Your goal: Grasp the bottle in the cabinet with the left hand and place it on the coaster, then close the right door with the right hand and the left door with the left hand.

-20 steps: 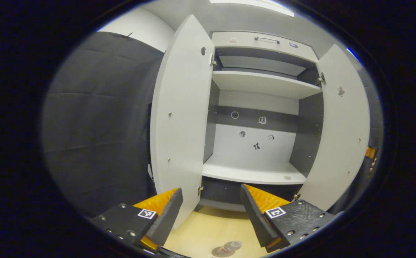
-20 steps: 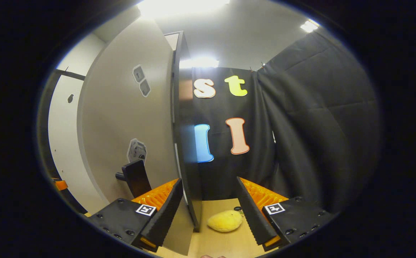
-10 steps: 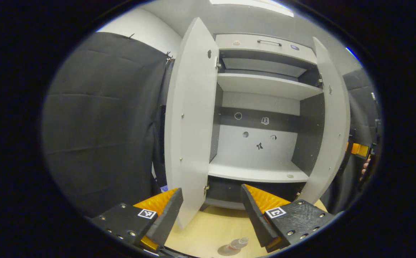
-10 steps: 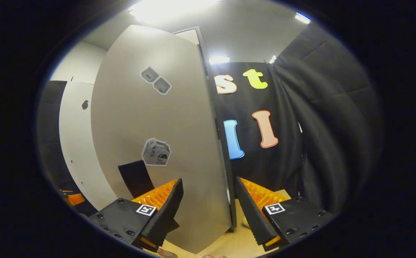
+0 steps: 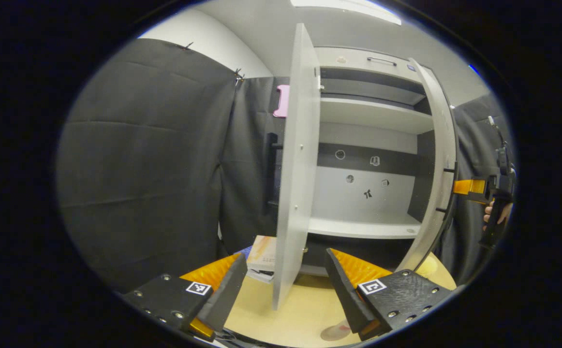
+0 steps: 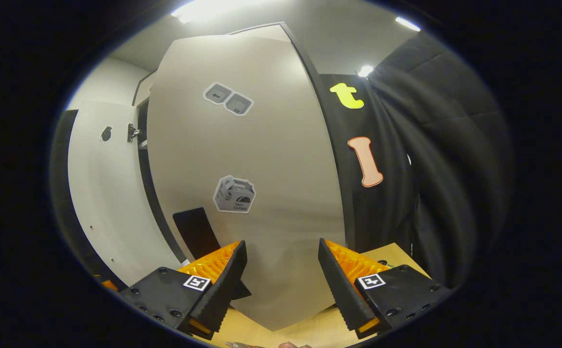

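My left tongs (image 5: pixel 286 285) spread wide, nothing between the fingers; they hang low over the pale wooden table (image 5: pixel 295 314), in front of the cabinet (image 5: pixel 368 145); the left door (image 5: pixel 296 164) faces me nearly edge-on, standing out from the cabinet, its bottom corner between my two fingers in the left gripper view; inside, grey shelves, the lower shelf (image 5: pixel 358 226) bare apart from a small round mark near its right end; small stickers on the back panel; the right door (image 5: pixel 438 164) swung partway in, curving across the cabinet's right side; beyond it my right tongs (image 5: pixel 469 187) show as an orange finger at that door's outer face, with my hand (image 5: pixel 496 212) on the black handle.

At the bottom rim of the left gripper view, a round pinkish coaster (image 5: pixel 335 332), mostly hidden by my right-hand finger; whether the bottle stands on it I cannot tell; a flat box (image 5: pixel 261 253) lies on the table behind the left door.

Right tongs (image 6: pixel 281 285) also spread, gripping nothing; the right door (image 6: pixel 257 193) is close before them, its face carrying stickers; a black handle (image 6: pixel 196 232) sits just above my left-hand finger; the left door (image 6: pixel 102 193) stands open farther off.
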A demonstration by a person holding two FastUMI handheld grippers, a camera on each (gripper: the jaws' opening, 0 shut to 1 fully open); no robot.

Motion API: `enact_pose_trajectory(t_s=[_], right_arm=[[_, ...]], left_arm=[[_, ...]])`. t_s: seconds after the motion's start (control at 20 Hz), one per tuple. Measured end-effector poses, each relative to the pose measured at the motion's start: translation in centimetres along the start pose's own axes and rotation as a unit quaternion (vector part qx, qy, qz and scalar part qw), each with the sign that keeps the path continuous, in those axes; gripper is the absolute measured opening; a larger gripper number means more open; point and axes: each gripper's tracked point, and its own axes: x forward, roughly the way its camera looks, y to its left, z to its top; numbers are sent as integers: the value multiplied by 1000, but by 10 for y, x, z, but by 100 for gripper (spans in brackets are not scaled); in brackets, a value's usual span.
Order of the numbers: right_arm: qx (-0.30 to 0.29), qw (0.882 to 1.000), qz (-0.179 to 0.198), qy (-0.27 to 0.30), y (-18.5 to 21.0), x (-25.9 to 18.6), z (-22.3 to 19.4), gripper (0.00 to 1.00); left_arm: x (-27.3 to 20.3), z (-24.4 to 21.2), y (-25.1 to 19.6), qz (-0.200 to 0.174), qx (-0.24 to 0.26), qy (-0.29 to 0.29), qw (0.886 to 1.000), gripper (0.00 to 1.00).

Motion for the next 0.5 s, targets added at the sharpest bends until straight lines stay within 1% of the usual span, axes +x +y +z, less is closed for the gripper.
enact_pose_trajectory(t_s=[0.05, 0.1, 0.15, 0.2, 0.25, 0.35, 0.4, 0.5], right_arm=[[-1, 1000, -3, 3, 0, 0, -3, 90], [0, 1000, -8, 6, -1, -2, -6, 95], [1, 1000, -14, 6, -2, -3, -8, 90], [2, 1000, -19, 8, -2, -6, -11, 95], [5, 1000, -22, 10, -1, -8, -14, 95], [7, 1000, -29, 10, 2, -14, -20, 95], [5, 999, -34, 10, 1, -18, -23, 95], [2, 999, -44, 11, 2, -24, -32, 95]], left_arm=[[4, 1, 10, 1, 0, -3, 1000, 94], [6, 3, 21, 1, -1, -7, 1000, 94], [9, 6, 30, 0, -4, -11, 1000, 94], [11, 9, 39, -1, -8, -19, 1000, 94], [11, 12, 49, -3, -11, -27, 1000, 100], [19, 19, 72, -4, -11, -39, 999, 100], [25, 21, 83, -6, -6, -42, 999, 88], [38, 23, 94, -25, -1, -46, 999, 100]])
